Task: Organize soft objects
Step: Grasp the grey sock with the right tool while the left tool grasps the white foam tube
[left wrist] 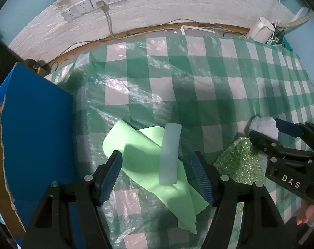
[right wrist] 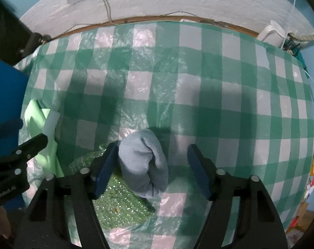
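- Right wrist view: right tool (right wrist: 152,166) spread around the towel (right wrist: 143,164); centre it before pinching.
- Left tool (left wrist: 157,176) spread over the foam (left wrist: 170,155); lower squarely.

Blue box (left wrist: 36,128) crowding left side

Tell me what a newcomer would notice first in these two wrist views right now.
Probably the green checked tablecloth filling both views. Then the rolled pale blue cloth between the open right gripper fingers, partly lying on a glittery green sheet. In the left view, a light green foam sheet with a white strip on it sits between the open left gripper fingers, beside a blue board.
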### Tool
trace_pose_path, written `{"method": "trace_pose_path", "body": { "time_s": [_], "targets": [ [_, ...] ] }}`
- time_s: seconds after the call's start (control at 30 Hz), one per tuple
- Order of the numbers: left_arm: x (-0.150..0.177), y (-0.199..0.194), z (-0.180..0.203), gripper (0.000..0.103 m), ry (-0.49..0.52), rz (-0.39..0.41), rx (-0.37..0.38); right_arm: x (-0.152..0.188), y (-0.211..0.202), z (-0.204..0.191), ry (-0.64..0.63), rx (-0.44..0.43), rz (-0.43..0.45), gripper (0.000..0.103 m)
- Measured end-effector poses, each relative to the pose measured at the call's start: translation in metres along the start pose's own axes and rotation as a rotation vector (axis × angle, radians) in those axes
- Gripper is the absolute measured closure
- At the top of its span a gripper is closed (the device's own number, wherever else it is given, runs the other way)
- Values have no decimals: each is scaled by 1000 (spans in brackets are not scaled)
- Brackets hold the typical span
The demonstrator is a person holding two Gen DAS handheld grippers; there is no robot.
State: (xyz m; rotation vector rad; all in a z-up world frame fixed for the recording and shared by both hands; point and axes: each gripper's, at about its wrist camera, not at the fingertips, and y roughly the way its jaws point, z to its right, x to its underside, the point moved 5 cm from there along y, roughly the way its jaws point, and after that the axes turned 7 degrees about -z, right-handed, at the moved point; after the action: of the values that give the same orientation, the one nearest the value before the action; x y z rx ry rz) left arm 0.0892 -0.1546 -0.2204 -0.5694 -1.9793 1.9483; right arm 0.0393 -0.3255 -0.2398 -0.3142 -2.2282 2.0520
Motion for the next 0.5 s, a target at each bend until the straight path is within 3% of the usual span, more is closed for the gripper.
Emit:
{"method": "trace_pose_path", "body": {
  "time_s": [0.37, 0.47, 0.5],
  "targets": [
    [-3, 14, 7, 33, -11, -21, 11, 4, 12, -2, -36, 15, -39, 66],
    [-5, 13, 8, 46, 3, -7, -11, 4, 11, 0, -39, 12, -33, 71],
    [-5, 13, 8, 55, 8, -1, -26, 4, 11, 2, -39, 13, -33, 71]
  ]
}}
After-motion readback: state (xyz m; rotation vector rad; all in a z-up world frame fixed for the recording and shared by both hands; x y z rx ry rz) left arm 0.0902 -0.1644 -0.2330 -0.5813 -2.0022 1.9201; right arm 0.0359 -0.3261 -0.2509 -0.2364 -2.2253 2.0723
